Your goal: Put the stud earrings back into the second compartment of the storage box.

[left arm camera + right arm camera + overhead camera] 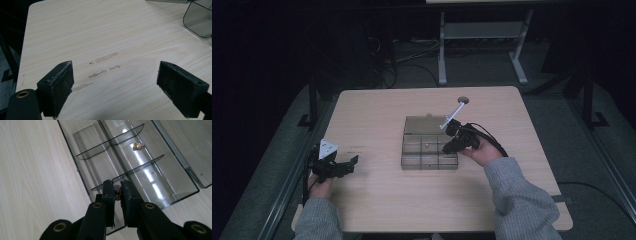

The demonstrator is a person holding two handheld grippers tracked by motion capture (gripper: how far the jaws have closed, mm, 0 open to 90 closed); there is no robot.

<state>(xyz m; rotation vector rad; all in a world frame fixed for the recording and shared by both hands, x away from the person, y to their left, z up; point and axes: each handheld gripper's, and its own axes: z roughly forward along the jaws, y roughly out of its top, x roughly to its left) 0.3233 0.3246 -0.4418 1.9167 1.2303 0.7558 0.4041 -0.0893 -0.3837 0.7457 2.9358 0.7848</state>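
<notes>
At the bottom of the right gripper view, the right tongs (117, 191) were seen nearly closed, a small brass-coloured cylindrical piece (117, 190) pinched between the jaw tips. The piece was held over the near edge of a clear plastic organiser box (82, 173) that ran toward the upper right of the frame, its compartments set off by thin curved dividers. A second small brass piece (137, 145) lay in a compartment near the top centre of that view.

In the high view, the right tongs (453, 141) were placed at the right side of the box (428, 149), at mid-frame on the wooden surface (377, 200). The left tongs (343, 166) were seen at the lower left, well apart from the box. In the left gripper view they were spread wide with nothing between them, above bare wood marked by pale residue streaks (103, 65).

A slip was judged to be the chief risk: the piece was small and held only at the jaw tips, so a slight easing of the grip could drop it onto a divider or outside the box. The light box, unsteadied by the other hand, could also be nudged.

No brand, label or readable writing could be made out.
</notes>
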